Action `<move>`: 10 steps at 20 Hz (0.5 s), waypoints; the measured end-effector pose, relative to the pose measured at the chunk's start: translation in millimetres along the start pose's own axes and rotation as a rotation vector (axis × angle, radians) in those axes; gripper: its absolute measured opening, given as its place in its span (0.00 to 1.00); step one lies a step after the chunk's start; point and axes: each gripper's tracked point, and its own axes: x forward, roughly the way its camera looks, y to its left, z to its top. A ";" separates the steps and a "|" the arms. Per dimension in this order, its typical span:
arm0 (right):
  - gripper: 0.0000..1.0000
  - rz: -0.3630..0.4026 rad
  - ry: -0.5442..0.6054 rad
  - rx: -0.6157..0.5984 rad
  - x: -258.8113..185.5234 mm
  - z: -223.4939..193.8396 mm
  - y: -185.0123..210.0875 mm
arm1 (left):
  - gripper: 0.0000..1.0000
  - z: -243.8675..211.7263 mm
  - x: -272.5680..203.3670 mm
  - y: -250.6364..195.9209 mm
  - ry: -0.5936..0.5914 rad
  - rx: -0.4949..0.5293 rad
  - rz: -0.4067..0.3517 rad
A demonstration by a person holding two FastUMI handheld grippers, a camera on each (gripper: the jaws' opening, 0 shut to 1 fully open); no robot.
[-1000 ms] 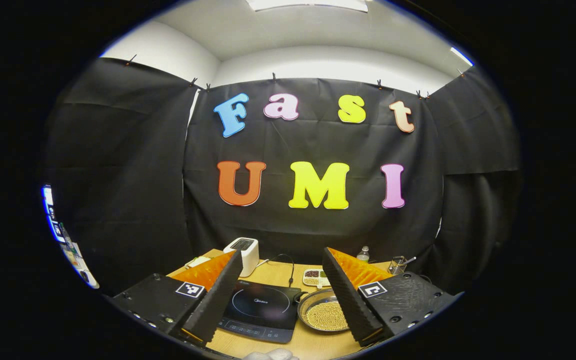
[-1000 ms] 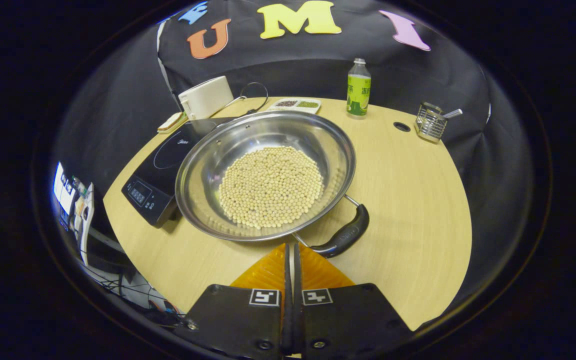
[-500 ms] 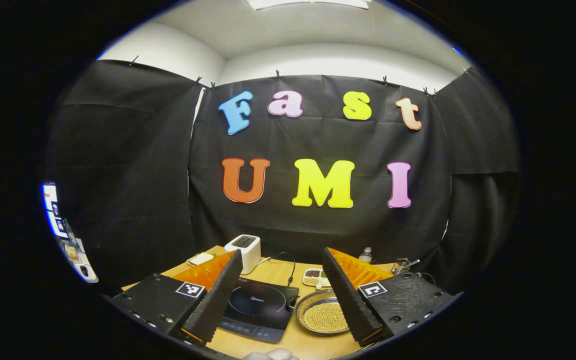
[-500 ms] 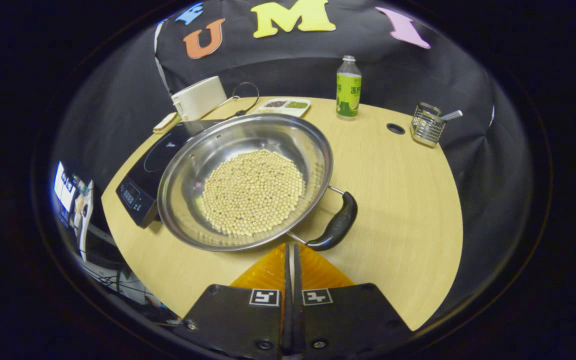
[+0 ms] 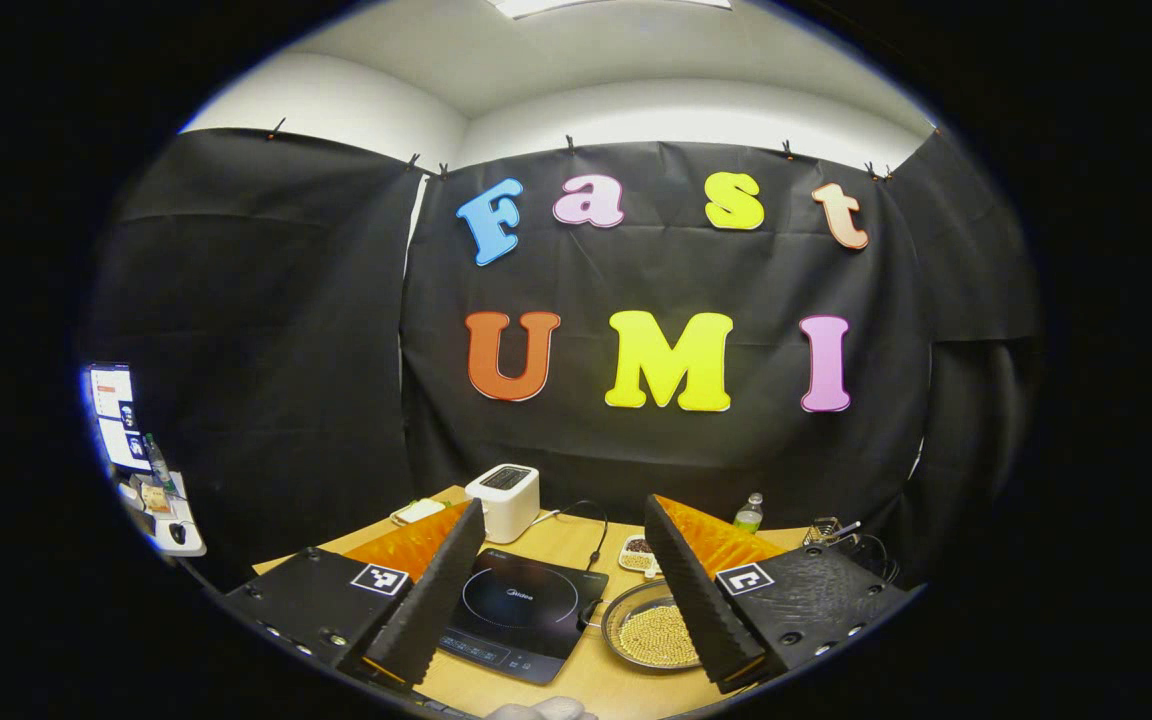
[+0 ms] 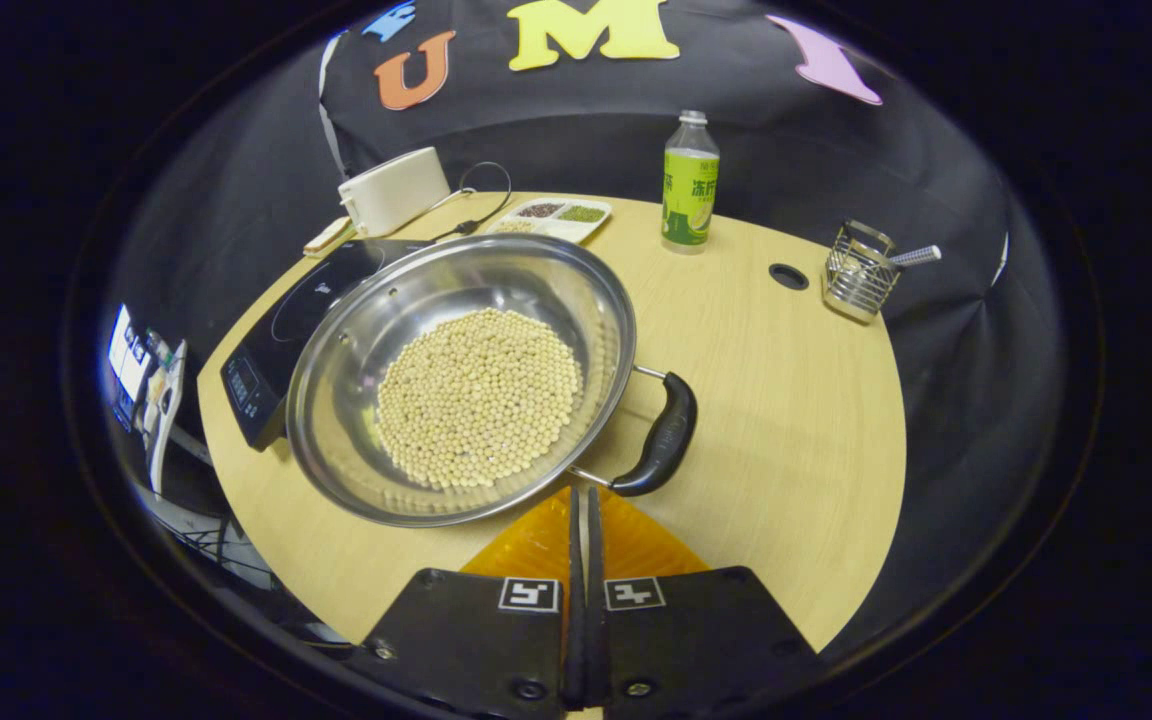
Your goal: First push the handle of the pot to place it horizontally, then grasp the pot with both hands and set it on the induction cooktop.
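Observation:
A steel pot (image 6: 406, 300) holding pale beans (image 6: 481, 397) sits on the wooden table (image 6: 786, 400), its black handle (image 6: 661, 435) on the near right side. My right gripper (image 6: 581, 495) is shut with nothing in it, its tips just below the handle's near end. The black induction cooktop (image 6: 271, 330) lies left of the pot, partly under its rim. In the left gripper view the pot (image 5: 621, 620) and cooktop (image 5: 521, 610) lie low and far off. My left gripper (image 5: 561, 520) is open, held well above the table.
A white toaster (image 6: 391, 190) with a cord, a divided tray of grains (image 6: 556, 215), a green bottle (image 6: 689, 180) and a wire holder (image 6: 856, 275) stand along the table's back. A round cable hole (image 6: 788, 276) is beside the holder. A pale glove (image 5: 541, 708) shows at the bottom edge.
The pot has turned: its handle swung from the near side toward the right. My left gripper drifted left and back, so pot and cooktop look smaller.

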 end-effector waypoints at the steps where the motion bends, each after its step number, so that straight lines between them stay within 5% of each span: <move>1: 0.01 0.002 0.002 -0.005 0.8 1.3 -2.3 | 0.96 -1.2 -0.2 -1.2 0.004 0.002 0.006; 10: 0.01 -0.048 -0.033 0.032 -17.4 0.4 -8.0 | 0.96 -7.1 14.5 -2.3 0.000 0.025 -0.021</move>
